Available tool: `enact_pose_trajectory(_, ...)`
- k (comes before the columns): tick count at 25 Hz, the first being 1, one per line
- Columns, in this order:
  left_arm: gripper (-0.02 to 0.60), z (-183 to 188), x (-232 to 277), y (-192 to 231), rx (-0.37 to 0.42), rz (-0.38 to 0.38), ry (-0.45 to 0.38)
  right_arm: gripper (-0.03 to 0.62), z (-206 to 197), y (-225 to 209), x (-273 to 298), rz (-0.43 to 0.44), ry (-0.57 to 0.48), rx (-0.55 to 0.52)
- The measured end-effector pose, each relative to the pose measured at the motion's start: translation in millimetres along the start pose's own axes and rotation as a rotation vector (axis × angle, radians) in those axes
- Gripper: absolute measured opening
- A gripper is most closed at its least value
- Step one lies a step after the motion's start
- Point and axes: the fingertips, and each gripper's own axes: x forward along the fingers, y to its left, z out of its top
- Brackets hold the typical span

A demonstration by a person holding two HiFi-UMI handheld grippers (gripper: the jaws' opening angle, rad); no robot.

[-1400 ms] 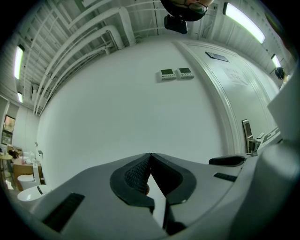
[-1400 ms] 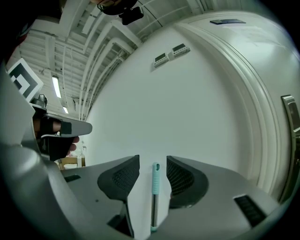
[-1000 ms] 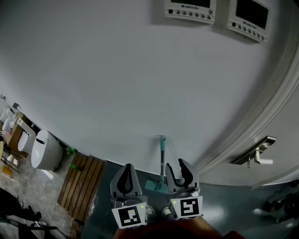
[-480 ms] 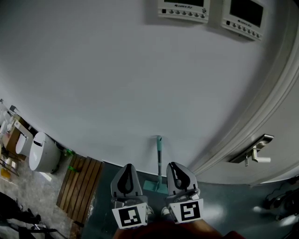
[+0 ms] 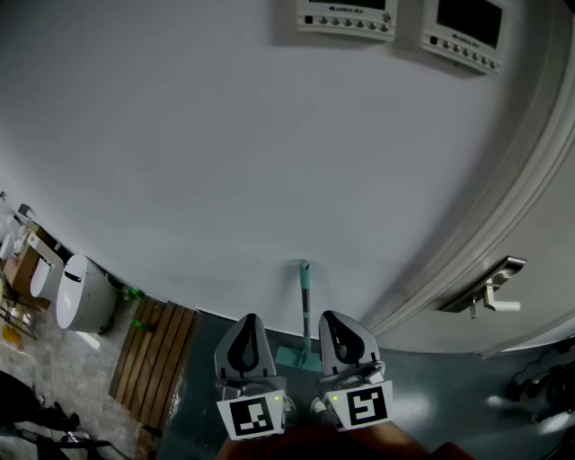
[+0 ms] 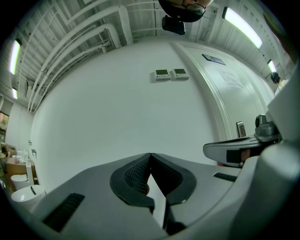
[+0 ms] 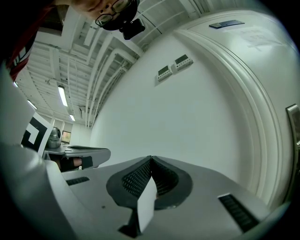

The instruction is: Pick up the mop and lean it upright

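The background was a plain white wall (image 5: 225, 135) with two control panels (image 5: 346, 16) high up, above a dark floor (image 5: 431, 395).

1. Far left: a white rounded unit (image 5: 79, 292) stood beside a slatted wooden mat (image 5: 153, 355).
2. Left claw (image 5: 249, 322): jaws together, tips meeting, nothing between them.
3. Mop (image 5: 305, 301): it stood between the two claws, with its teal handle upright against the wall and its flat head on the floor at the wall's foot. Neither claw touched it.
4. Right claw (image 5: 331, 322): jaws fully together and empty.
5. Far right: a door handle (image 5: 492, 292).

Handling assessment: the mop was probably light, with a stiff, slim and smooth shaft that could twist or slide in a loose grip. The head likely pivots on its joint. The best hold would be on the shaft at mid-height, clamped firmly.

Change against the frame one second earlier: the right claw's jaws then stood wide apart, and they were now together. The mop's lean against the wall was unchanged, and the left claw was as before.
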Motion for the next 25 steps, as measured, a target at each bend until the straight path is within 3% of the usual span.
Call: enact_pose_trajectory(25, 0.014, -6.7, 1.5, -4.2, 0.002, -0.004, 0.013, 0.017, -14.1, -20.6, 2.2, -0.025, 0.057, -0.020)
